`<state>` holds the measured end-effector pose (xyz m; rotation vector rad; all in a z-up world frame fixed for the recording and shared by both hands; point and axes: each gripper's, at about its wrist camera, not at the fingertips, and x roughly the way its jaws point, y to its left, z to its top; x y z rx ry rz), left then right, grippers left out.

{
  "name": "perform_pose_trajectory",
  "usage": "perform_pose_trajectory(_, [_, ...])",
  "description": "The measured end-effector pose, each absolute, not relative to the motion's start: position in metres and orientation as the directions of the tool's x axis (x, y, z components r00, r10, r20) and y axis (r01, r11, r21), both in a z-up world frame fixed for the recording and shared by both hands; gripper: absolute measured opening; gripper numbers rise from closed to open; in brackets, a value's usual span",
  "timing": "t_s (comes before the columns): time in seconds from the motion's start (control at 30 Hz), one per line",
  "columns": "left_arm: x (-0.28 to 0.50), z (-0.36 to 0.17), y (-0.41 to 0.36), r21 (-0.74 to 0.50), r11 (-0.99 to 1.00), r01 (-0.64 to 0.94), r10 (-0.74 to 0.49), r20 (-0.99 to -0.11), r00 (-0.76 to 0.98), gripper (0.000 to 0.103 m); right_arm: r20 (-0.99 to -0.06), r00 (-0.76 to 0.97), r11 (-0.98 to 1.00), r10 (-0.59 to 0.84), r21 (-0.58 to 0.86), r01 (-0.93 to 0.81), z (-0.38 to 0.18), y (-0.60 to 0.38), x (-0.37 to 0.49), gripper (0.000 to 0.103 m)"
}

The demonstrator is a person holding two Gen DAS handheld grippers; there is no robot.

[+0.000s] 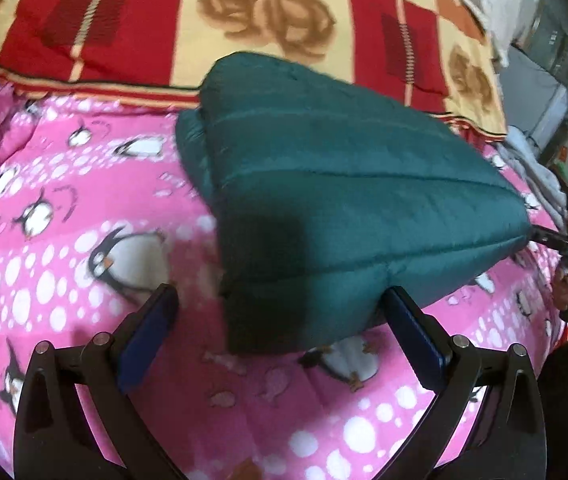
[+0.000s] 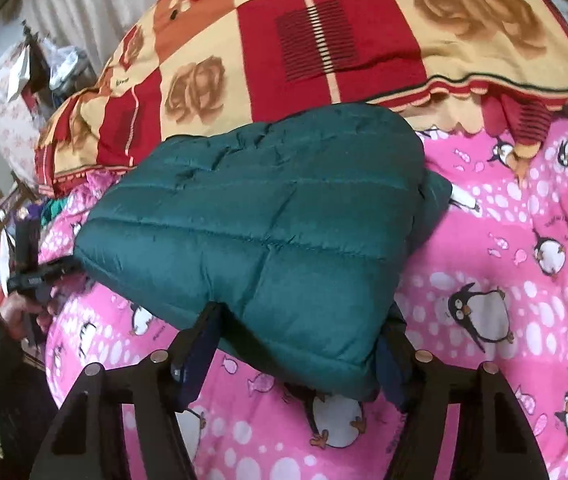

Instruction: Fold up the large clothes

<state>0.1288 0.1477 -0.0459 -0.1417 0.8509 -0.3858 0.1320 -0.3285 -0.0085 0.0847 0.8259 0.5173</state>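
A dark green quilted puffer jacket point(image 1: 324, 184) lies folded into a thick bundle on a pink penguin-print bedcover point(image 1: 64, 208). My left gripper point(image 1: 280, 300) is open, its blue-padded jaws spread wide at the jacket's near corner, which sits between them. In the right wrist view the same jacket point(image 2: 268, 220) fills the middle. My right gripper point(image 2: 304, 320) is open, its jaws spread on both sides of the jacket's near edge. The other gripper shows at the jacket's far corner in each view: the right gripper point(image 1: 556, 240) and the left gripper point(image 2: 40, 276).
A red and cream blanket with rose patterns point(image 1: 268, 12) lies folded at the back of the bed point(image 2: 324, 40). Room clutter and furniture stand beyond the bed's edge point(image 2: 24, 72). The bedcover extends to the sides of the jacket point(image 2: 524, 240).
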Motion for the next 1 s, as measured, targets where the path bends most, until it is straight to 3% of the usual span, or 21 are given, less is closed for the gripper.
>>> perform_pose_trajectory(0.17, [0.130, -0.035, 0.136, -0.332, 0.881, 0.336, -0.472, -0.664, 0.581, 0.098, -0.632, 0.580, 0.854, 0.514, 0.317, -0.412, -0.002, -0.339, 0.130, 0.045])
perform_pose_trajectory(0.23, [0.131, -0.035, 0.136, -0.350, 0.879, 0.323, -0.476, -0.663, 0.577, 0.088, -0.636, 0.575, 0.854, 0.515, 0.322, -0.409, -0.004, -0.340, 0.131, 0.044])
perform_pose_trajectory(0.4, [0.132, -0.036, 0.144, -0.345, 0.895, 0.282, -0.446, -0.670, 0.594, 0.043, -0.633, 0.582, 0.857, 0.511, 0.316, -0.407, -0.012, -0.337, 0.133, 0.044])
perform_pose_trajectory(0.5, [0.126, -0.034, 0.140, -0.314, 0.901, 0.300, -0.434, -0.672, 0.601, 0.033, -0.629, 0.580, 0.852, 0.517, 0.318, -0.415, -0.011, -0.336, 0.134, 0.043])
perform_pose_trajectory(0.6, [0.120, -0.032, 0.133, -0.283, 0.909, 0.305, -0.415, -0.677, 0.608, 0.030, -0.608, 0.577, 0.832, 0.545, 0.309, -0.461, 0.002, -0.334, 0.127, 0.021])
perform_pose_trajectory(0.63, [0.117, -0.031, 0.131, -0.283, 0.909, 0.306, -0.416, -0.678, 0.607, 0.030, -0.593, 0.578, 0.823, 0.560, 0.317, -0.471, 0.007, -0.337, 0.124, 0.019])
perform_pose_trajectory(1.0, [0.053, -0.013, 0.105, -0.217, 0.891, 0.400, -0.435, -0.665, 0.607, 0.029, -0.554, 0.575, 0.792, 0.602, 0.319, -0.521, 0.027, -0.372, 0.072, 0.018])
